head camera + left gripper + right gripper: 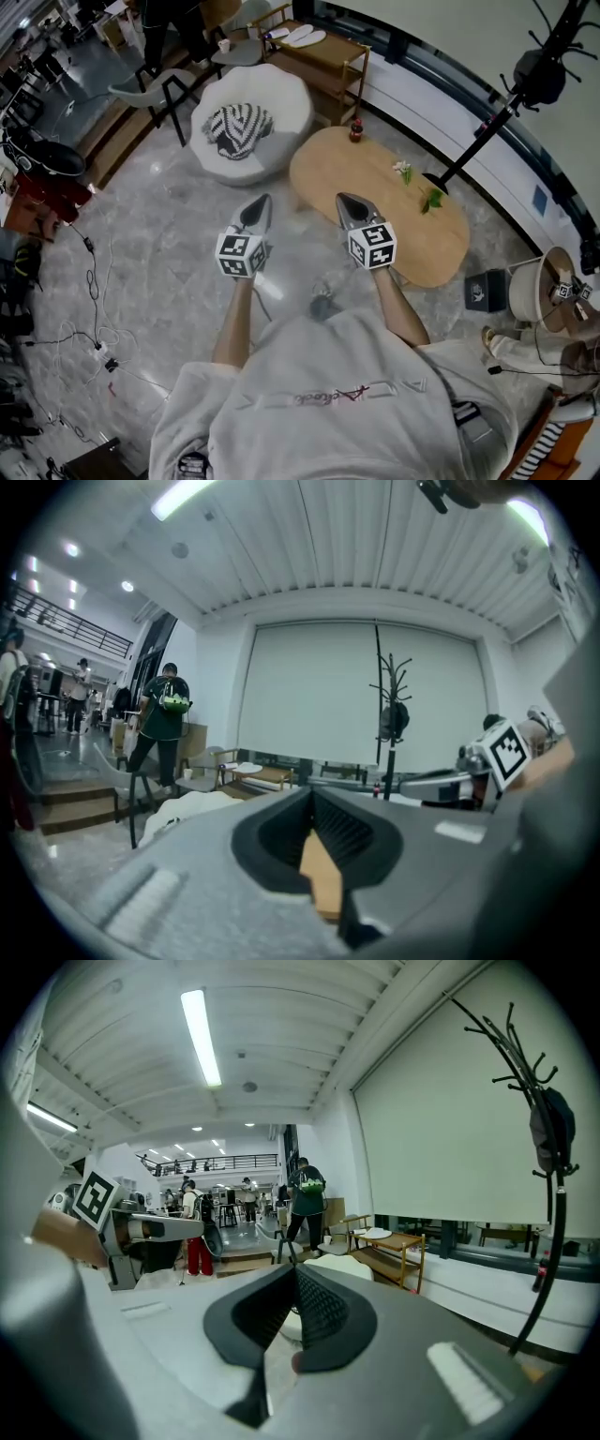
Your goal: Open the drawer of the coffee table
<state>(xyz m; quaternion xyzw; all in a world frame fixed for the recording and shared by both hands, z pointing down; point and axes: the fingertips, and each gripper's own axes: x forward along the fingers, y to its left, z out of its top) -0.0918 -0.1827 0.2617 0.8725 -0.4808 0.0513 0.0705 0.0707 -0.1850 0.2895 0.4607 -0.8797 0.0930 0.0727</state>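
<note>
Head view has me standing over an oval wooden counter (417, 225) that fills the middle right of the frame, with a small bottle (355, 128) at its upper edge and two plant sprigs (417, 186) near its centre. No drawer shows from this steep angle; I judge it sits under the top, hidden by the slab, so the task has not yet started.

My left gripper (260, 206) hangs over bare floor just left of the counter, while my right gripper (348, 203) overlaps its near edge in the picture. Both point toward the upper part of the frame, side by side, which suits an approach rather than a grasp.

Left gripper view shows those fingers (187, 883) clenched tip to tip with nothing between them. Right gripper view shows the same: fingers (441, 1335) pressed together and empty. Keeping them clenched makes sense, I think, with no handle within reach.
</note>
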